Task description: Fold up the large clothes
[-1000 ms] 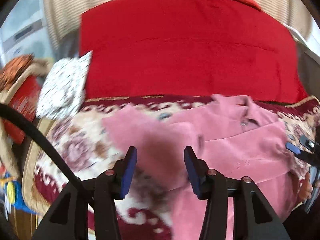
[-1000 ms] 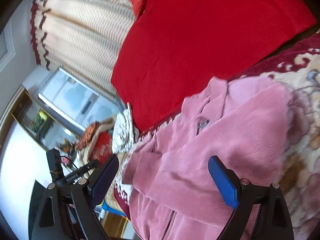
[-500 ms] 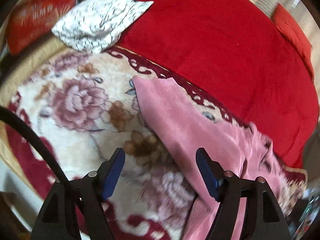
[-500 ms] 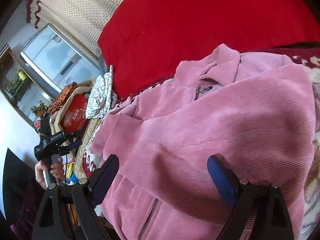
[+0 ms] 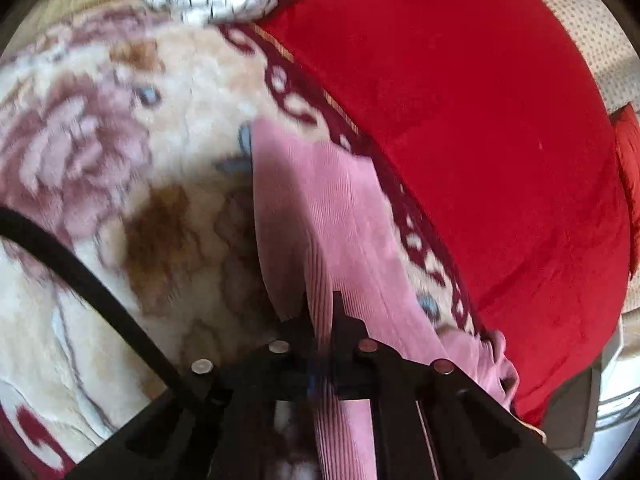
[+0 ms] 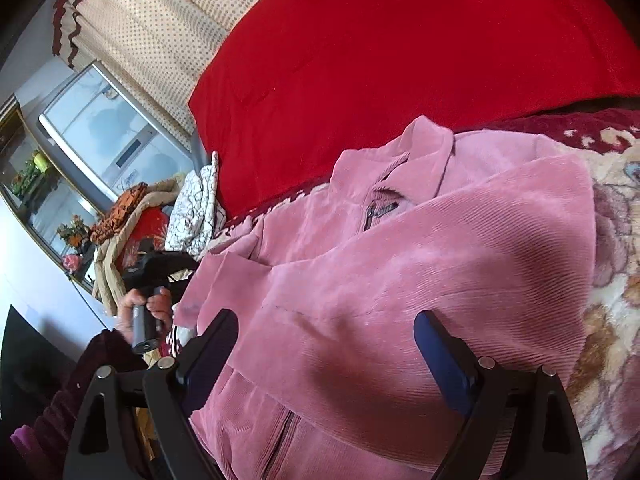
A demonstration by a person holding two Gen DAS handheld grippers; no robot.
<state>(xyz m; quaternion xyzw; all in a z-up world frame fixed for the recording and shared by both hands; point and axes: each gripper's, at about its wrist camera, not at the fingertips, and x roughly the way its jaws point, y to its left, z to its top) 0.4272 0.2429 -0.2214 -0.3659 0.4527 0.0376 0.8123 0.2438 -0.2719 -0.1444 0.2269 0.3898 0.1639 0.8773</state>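
The left gripper (image 5: 322, 344) is clamped on a sleeve of the pink corduroy jacket (image 6: 420, 264), which lies spread on the floral blanket (image 5: 120, 160). The right gripper (image 6: 324, 352) hovers above the jacket's front, jaws wide apart. A red quilt (image 6: 400, 40) lies behind, a dotted curtain (image 6: 160, 20) beyond.

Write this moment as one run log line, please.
left claw: shut on pink jacket sleeve | right claw: open above jacket
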